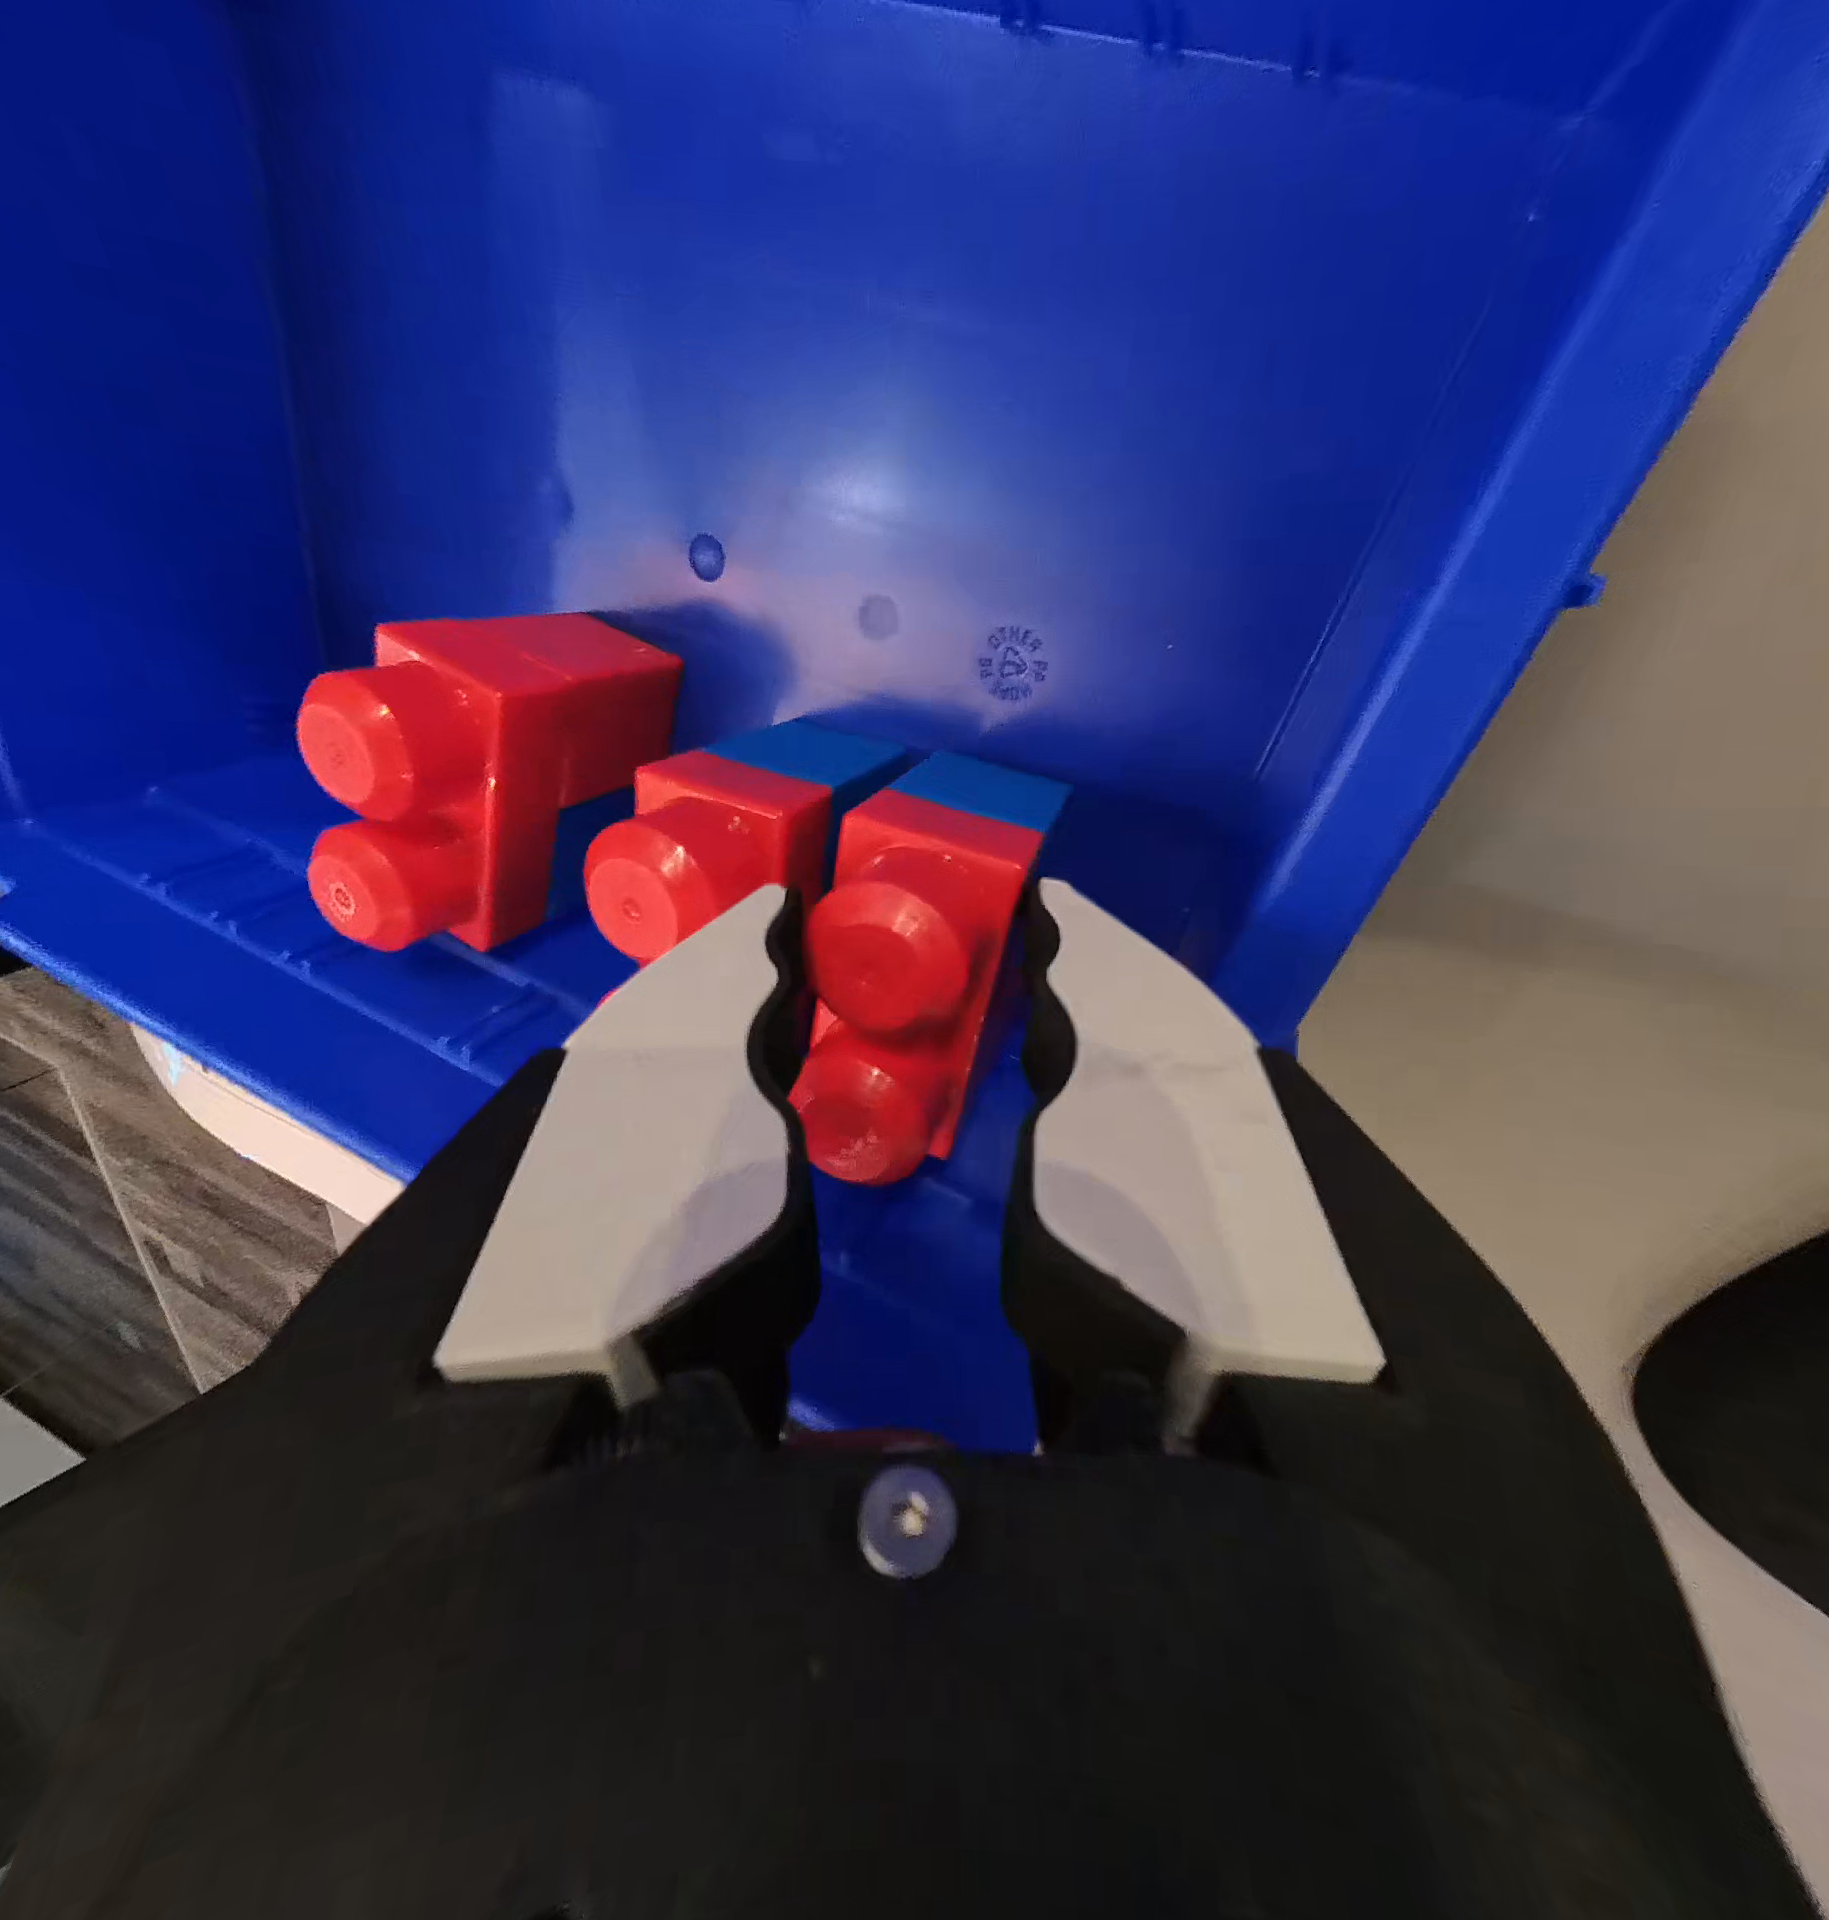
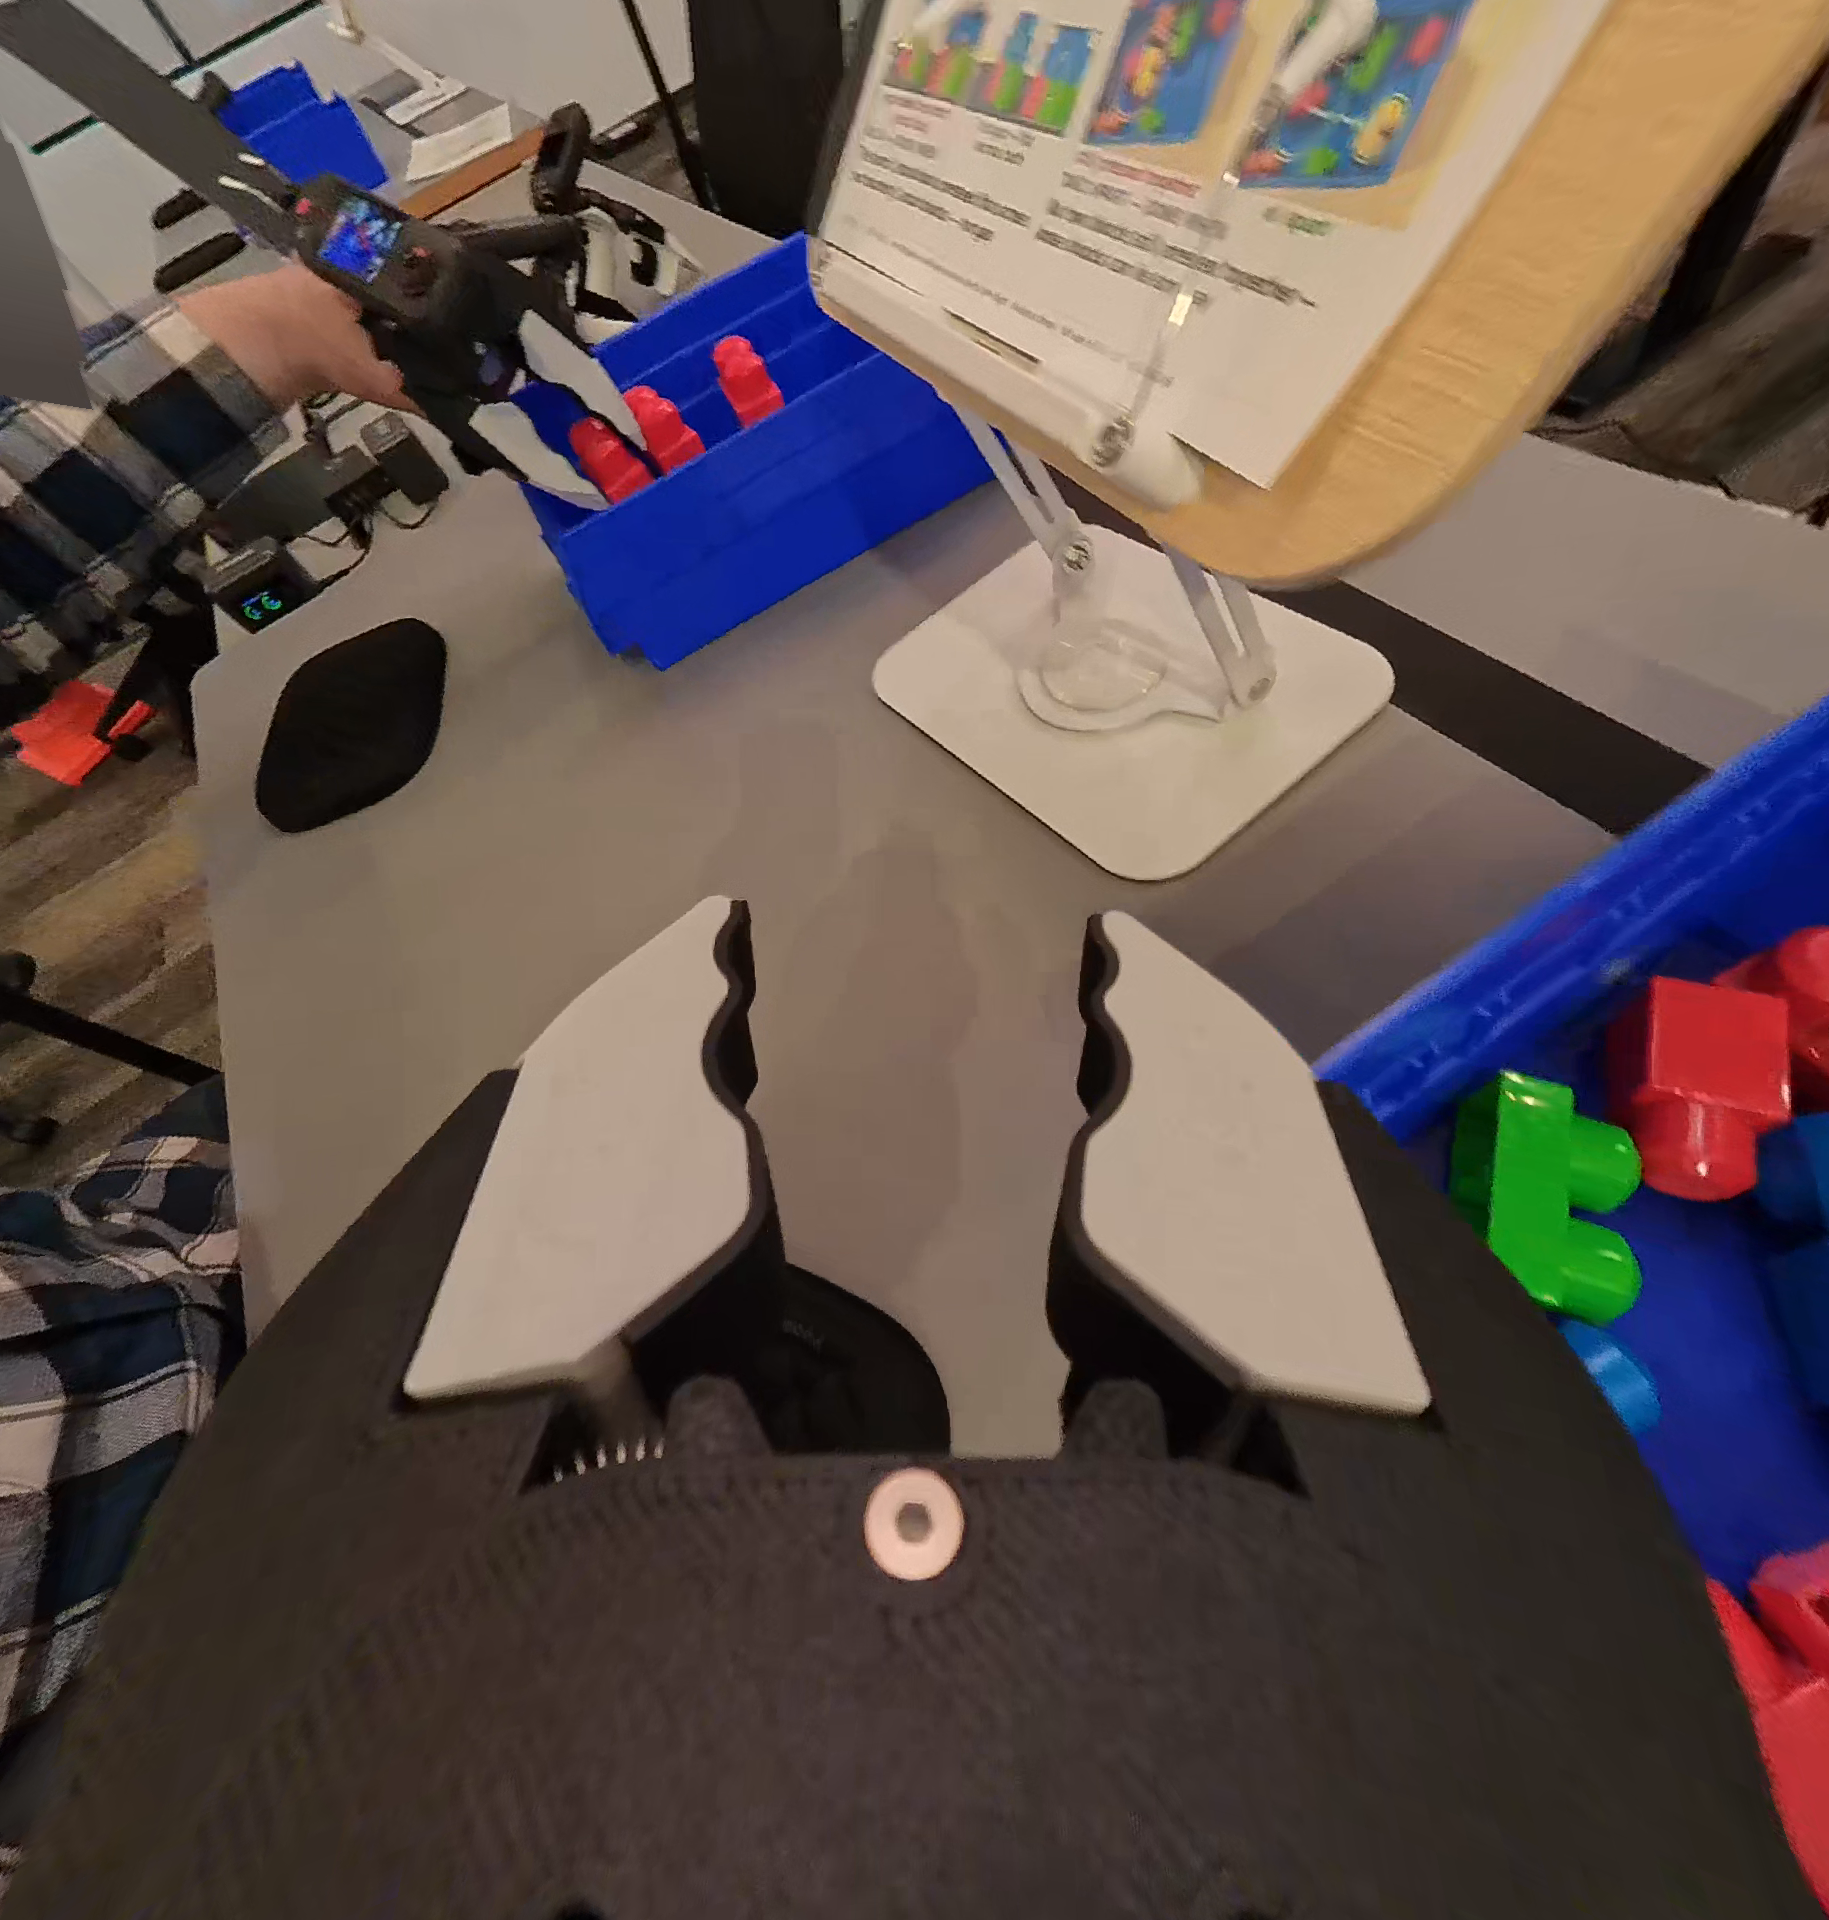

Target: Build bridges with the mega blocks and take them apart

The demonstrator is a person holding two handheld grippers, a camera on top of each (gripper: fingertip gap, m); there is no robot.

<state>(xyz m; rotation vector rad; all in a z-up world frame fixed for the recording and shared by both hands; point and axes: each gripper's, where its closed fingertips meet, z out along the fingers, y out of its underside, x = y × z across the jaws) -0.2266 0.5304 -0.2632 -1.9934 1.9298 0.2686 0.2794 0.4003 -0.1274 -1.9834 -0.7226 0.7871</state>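
Grey right jaws (image 2: 915, 997): we see them wide apart with nothing between them, hanging over the bare table (image 2: 681, 810).
Near bin (image 2: 1616, 935): blue, just right of those jaws; it holds loose blocks, among them a green block (image 2: 1544, 1195), a red cube block (image 2: 1699, 1070) and several blue ones.
Black pad (image 2: 354, 722): lies flat on the table, left of centre and well apart from both bins.
White stand (image 2: 1128, 707): its flat base rests on the table beyond the right jaws and carries a tilted wooden board (image 2: 1409, 447) with a printed sheet.
Far bin (image 1: 889, 312): blue, on the table behind the pad; three block stacks stand in a row inside it.
Left jaws (image 1: 910, 935): they reach into the far bin and straddle the red block (image 1: 920, 935) of the end stack, one finger on each side. We cannot tell whether the pads press on it.
Gripped stack: the red block sits on a blue block (image 1: 993, 795), studs facing the camera.
Middle stack (image 1: 702, 862): red on blue, just beside the straddled one, partly hidden by the left finger.
Third stack (image 1: 494, 769): red, set a little apart from the other two.
Hand (image 2: 286, 332): it holds the left tool, with a plaid sleeve behind it.
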